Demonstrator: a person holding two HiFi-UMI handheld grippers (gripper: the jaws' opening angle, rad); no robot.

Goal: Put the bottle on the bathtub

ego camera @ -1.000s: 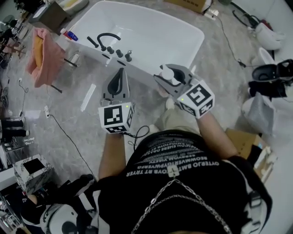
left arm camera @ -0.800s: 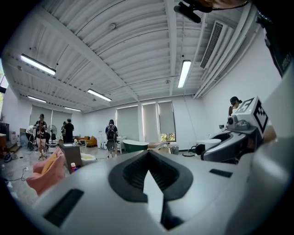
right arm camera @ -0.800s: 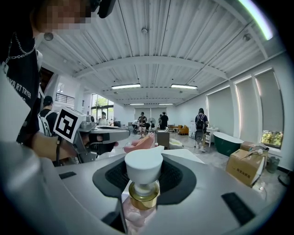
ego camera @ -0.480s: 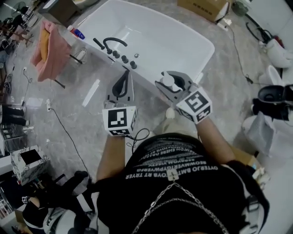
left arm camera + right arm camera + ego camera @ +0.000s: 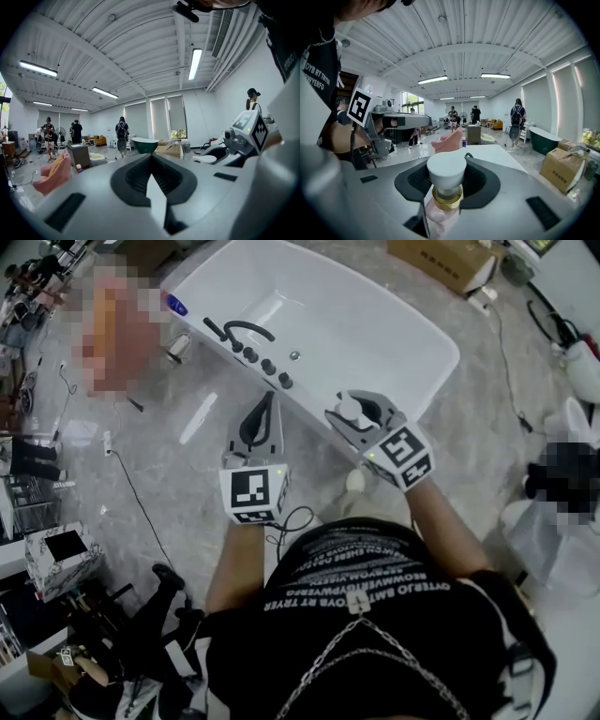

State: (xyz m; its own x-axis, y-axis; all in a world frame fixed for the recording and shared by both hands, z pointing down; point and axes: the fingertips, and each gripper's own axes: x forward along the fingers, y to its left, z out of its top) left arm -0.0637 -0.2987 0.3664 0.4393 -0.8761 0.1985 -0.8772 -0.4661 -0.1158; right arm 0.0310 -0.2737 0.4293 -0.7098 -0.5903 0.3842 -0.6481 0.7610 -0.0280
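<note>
The bottle (image 5: pixel 349 411) has a white cap, a gold collar and a pink body (image 5: pixel 446 180). My right gripper (image 5: pixel 352 401) is shut on it, cap pointing forward, right at the near rim of the white bathtub (image 5: pixel 311 399). My left gripper (image 5: pixel 269 399) hovers beside it on the left, jaws shut with nothing between them (image 5: pixel 151 161), its tip close to the same rim. A black faucet (image 5: pixel 242 330) and several black knobs (image 5: pixel 269 367) stand on the tub's ledge to the left of both grippers. In the right gripper view the white tub (image 5: pixel 497 152) lies just ahead of the bottle.
A small blue and red bottle (image 5: pixel 176 304) stands on the tub's far left corner. A pink cloth (image 5: pixel 450 139) hangs beyond that end. Cardboard boxes (image 5: pixel 448 262) sit behind the tub. A white strip (image 5: pixel 199 418) and cables lie on the floor at left. People stand far back.
Both grippers have moved forward toward the tub's near rim, side by side. The right one still holds the bottle; the left stays shut.
</note>
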